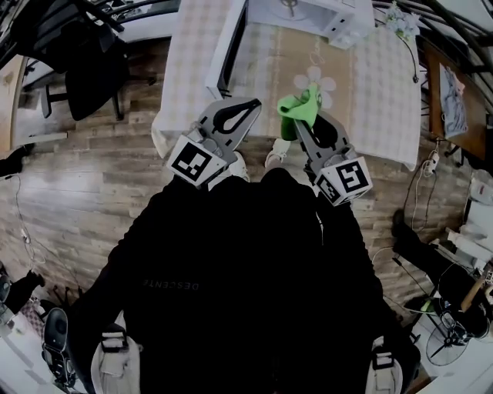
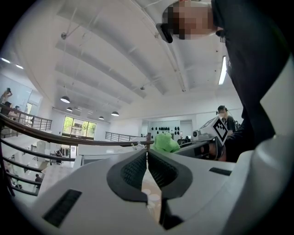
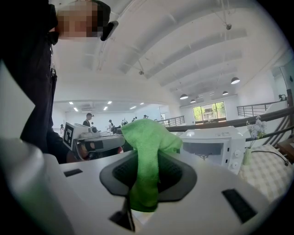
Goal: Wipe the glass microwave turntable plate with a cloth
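Note:
My right gripper (image 1: 306, 108) is shut on a green cloth (image 1: 299, 105), which bunches up above the jaws (image 3: 146, 151) in the right gripper view. My left gripper (image 1: 248, 106) is shut with nothing between its jaws (image 2: 148, 156). Both are held close to my body, tilted upward, short of the table. The green cloth (image 2: 165, 142) also shows past the left jaws. A white microwave (image 1: 302, 17) stands at the table's far side with its door (image 1: 229, 48) swung open. The same microwave (image 3: 213, 144) appears in the right gripper view. The glass turntable plate is not visible.
The table (image 1: 385, 85) has a checked cloth with a flower print (image 1: 314, 81). A small vase of flowers (image 1: 402, 23) stands at its far right. A black chair (image 1: 85, 69) is at the left, and clutter with cables (image 1: 454, 308) lies on the wooden floor at the right.

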A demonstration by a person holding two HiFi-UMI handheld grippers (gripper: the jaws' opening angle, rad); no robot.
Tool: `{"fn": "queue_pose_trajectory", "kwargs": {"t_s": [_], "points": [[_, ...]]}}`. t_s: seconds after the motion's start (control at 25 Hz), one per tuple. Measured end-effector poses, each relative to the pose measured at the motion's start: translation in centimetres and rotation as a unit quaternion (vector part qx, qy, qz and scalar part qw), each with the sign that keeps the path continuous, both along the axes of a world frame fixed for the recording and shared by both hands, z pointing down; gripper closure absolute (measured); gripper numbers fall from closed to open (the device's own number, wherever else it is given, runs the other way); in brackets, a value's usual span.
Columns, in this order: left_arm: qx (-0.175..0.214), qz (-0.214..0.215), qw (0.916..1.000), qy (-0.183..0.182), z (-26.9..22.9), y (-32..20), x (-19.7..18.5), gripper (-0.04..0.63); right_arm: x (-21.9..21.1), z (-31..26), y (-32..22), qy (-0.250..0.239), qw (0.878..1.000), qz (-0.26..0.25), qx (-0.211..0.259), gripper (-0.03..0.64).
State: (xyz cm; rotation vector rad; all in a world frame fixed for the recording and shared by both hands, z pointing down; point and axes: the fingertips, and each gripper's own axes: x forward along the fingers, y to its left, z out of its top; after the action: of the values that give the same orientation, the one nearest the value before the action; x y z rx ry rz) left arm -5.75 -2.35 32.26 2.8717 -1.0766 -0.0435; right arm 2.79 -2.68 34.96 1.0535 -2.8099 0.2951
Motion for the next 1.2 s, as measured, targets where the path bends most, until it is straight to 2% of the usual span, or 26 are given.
{"fn": "queue_pose_trajectory", "kwargs": {"t_s": [0.28, 0.76, 1.2], "points": [[0.004, -0.043, 0.9990, -0.013, 1.0, -2.4, 0.2, 0.569, -0.1, 2.1, -4.7, 0.027, 0.999, -0.035, -0.016, 0.508], [-0.028, -0.108, 0.9936, -0.017, 4.0, -7.2, 0.6, 0.569, -0.1, 7.4, -13.1, 0.078, 0.989, -0.095, -0.079, 0.503], [-0.058, -0.124, 0.9903, -0.025, 6.7, -9.3, 1.1, 0.569, -3.1, 13.3, -17.9, 0.129, 0.974, -0.138, -0.125, 0.502]]}}
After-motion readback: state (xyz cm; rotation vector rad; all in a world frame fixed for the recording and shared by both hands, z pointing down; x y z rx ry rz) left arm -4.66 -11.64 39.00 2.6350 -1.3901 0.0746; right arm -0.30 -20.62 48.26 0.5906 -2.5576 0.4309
